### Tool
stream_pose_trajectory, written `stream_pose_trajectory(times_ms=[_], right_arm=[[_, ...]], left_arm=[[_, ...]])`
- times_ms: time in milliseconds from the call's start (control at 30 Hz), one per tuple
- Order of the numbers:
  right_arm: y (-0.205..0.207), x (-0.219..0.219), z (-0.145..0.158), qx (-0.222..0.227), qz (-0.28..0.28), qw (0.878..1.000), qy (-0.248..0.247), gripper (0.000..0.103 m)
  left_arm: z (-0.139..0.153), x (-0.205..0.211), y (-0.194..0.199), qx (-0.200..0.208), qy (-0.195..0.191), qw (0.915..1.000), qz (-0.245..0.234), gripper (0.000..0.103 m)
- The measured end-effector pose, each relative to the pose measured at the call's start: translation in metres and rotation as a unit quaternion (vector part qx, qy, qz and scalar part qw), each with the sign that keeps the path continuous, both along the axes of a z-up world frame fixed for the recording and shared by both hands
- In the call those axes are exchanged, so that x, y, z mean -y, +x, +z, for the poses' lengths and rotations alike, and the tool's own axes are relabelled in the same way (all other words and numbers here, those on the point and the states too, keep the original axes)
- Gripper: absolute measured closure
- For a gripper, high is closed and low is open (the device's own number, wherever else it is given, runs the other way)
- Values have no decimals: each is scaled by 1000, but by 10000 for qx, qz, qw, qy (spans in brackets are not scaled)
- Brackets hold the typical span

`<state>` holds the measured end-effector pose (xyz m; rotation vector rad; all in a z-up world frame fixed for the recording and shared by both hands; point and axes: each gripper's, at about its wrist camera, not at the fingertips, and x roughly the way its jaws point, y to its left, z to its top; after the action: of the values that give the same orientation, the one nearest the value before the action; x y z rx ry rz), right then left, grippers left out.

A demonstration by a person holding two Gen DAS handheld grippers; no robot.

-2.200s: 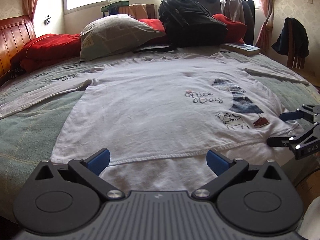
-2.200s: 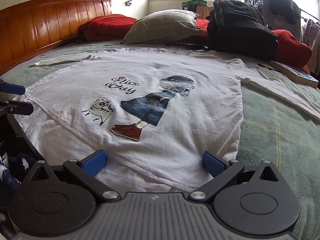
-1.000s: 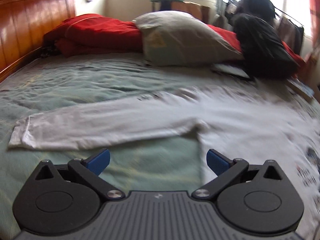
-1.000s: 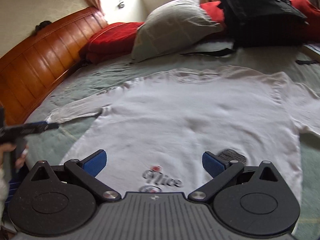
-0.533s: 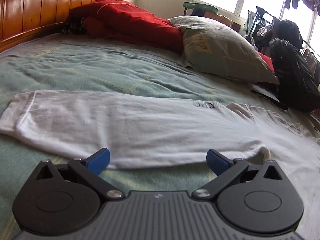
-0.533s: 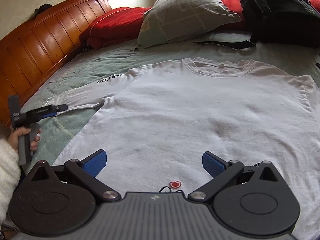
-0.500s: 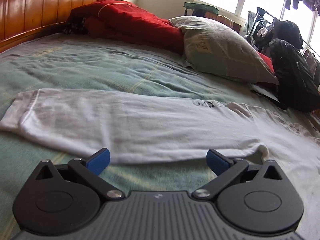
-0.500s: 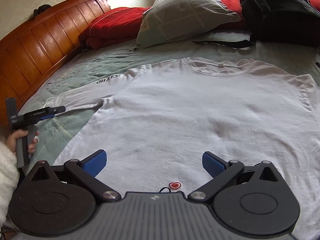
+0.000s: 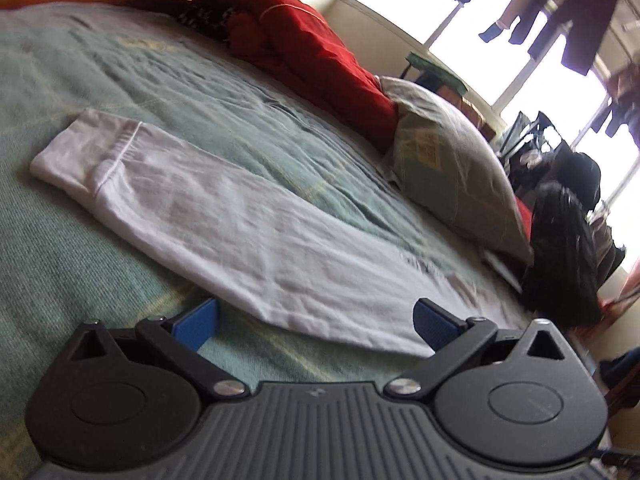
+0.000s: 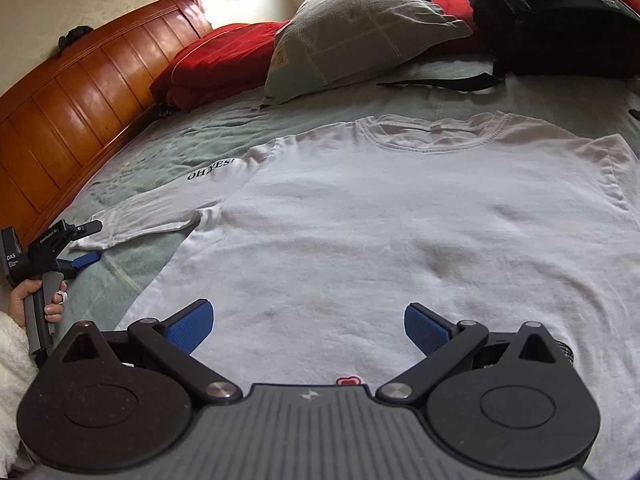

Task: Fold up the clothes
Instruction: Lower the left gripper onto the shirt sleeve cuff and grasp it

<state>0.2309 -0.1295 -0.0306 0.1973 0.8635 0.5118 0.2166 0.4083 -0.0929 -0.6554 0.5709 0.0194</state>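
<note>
The one white long-sleeved shirt (image 10: 400, 216) lies spread flat, print side up, on the green bedspread (image 9: 120, 264), and no fold shows yet, so I judge the task barely begun: sleeves and body all remain to be folded. Its one sleeve in view (image 9: 224, 224) stretches out straight toward the headboard (image 10: 72, 120). The left hand-held gripper (image 9: 316, 316), its blue pads wide apart, sits low at that sleeve's edge, holding nothing; the right hand-held gripper (image 10: 306, 324), equally spread, hovers over the shirt's chest, empty. Beyond are one grey pillow (image 10: 360, 24), one red quilt (image 10: 216, 60) and one black backpack (image 10: 552, 12).
</note>
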Motion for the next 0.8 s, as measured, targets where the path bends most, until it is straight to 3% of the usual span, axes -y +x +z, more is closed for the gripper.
stream_pose_trajectory(times_ms=[333, 500, 633, 800], right_arm=[[4, 4, -6, -32, -98, 9999, -18, 0], [7, 5, -6, -18, -162, 9998, -105, 0], [6, 6, -2, 69, -129, 9999, -61, 0], [1, 5, -1, 92, -100, 9998, -120, 0]], left_arm=[[-2, -19, 24, 226, -60, 9982, 551, 1], [-3, -28, 30, 486, -635, 9924, 939, 1], [-6, -28, 36, 582, -567, 9916, 1004, 1], [-1, -30, 47, 637, -784, 9875, 1213, 1]])
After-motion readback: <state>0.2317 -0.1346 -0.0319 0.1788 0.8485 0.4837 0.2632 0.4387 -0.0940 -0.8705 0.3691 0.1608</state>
